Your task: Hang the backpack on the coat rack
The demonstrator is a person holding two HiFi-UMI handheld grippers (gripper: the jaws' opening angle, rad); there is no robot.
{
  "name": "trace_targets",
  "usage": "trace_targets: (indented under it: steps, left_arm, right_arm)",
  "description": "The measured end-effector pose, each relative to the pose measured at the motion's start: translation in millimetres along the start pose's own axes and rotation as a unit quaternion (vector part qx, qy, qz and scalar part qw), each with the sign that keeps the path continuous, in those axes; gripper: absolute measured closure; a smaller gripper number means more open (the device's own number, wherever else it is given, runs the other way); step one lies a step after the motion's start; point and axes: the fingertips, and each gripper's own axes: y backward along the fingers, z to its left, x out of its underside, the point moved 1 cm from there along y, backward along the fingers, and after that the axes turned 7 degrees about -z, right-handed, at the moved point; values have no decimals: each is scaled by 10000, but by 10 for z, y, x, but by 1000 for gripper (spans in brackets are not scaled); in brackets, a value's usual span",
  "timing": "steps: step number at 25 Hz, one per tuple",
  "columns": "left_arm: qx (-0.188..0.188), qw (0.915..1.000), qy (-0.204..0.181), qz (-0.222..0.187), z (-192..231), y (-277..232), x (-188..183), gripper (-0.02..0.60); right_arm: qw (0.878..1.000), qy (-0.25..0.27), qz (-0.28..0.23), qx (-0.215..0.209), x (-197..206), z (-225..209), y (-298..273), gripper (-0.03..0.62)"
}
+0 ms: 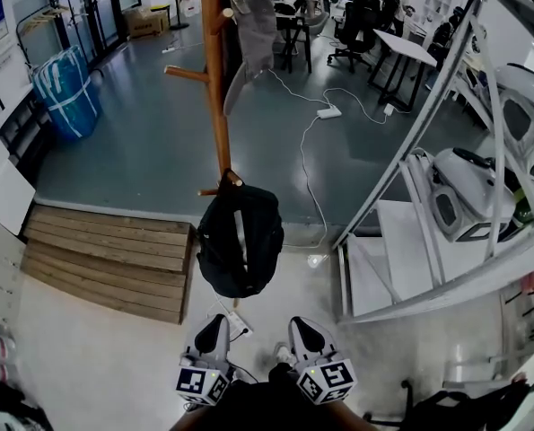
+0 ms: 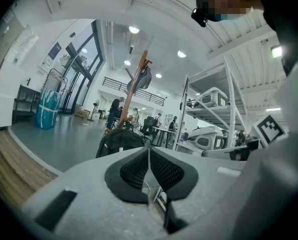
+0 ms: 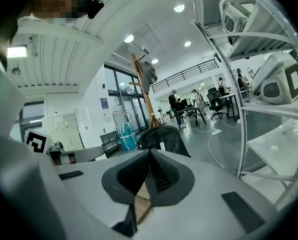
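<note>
The floor (image 1: 141, 142) is smooth grey concrete farther out and turns paler near the person. At its far left edge a blue wrapped bundle (image 1: 66, 92) stands by the glazed wall, with cardboard boxes (image 1: 145, 21) beyond it. Nearer, along the left side, a wooden platform (image 1: 105, 263) of planks lies flat where the grey meets the pale floor.

Just past the platform's right end rises the coat rack (image 1: 215, 88), a wooden pole with pegs. The black backpack (image 1: 240, 241) hangs from a low peg (image 1: 223, 183) on the pole, its body drooping beside the platform's right corner. A grey garment (image 1: 253, 25) hangs high on the rack.

Right of the pole a white cable (image 1: 307, 169) trails over the grey floor to a power strip (image 1: 329, 112). Beyond that stand desks and office chairs (image 1: 365, 25). White metal shelving (image 1: 428, 124) runs along the floor's right edge and bears white machines (image 1: 464, 191).

At the near edge the left gripper (image 1: 215, 320) and the right gripper (image 1: 301, 323) sit side by side, pointed towards the backpack and apart from it. The left gripper's fingers (image 2: 133, 171) are pressed together with nothing between them. So are the right gripper's fingers (image 3: 164, 176).

The rack's top is cut off by the upper edge of the head view, and the backpack hides most of its foot. Which strap or loop sits on the peg cannot be made out, nor whether the backpack's bottom touches the floor. The shelving runs out of view on the right.
</note>
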Motion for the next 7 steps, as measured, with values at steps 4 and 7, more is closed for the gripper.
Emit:
trace_targets:
  steps: [4,7]
  left_arm:
    - [-9,10000,29,13,-14,19,16,555]
    - [-26,10000,29,19,-22,36,18,555]
  right_arm:
    - [10000,-9,-21,-20,-10,7,23,579]
    - [10000,-11,-35,-52,-18,19,34,579]
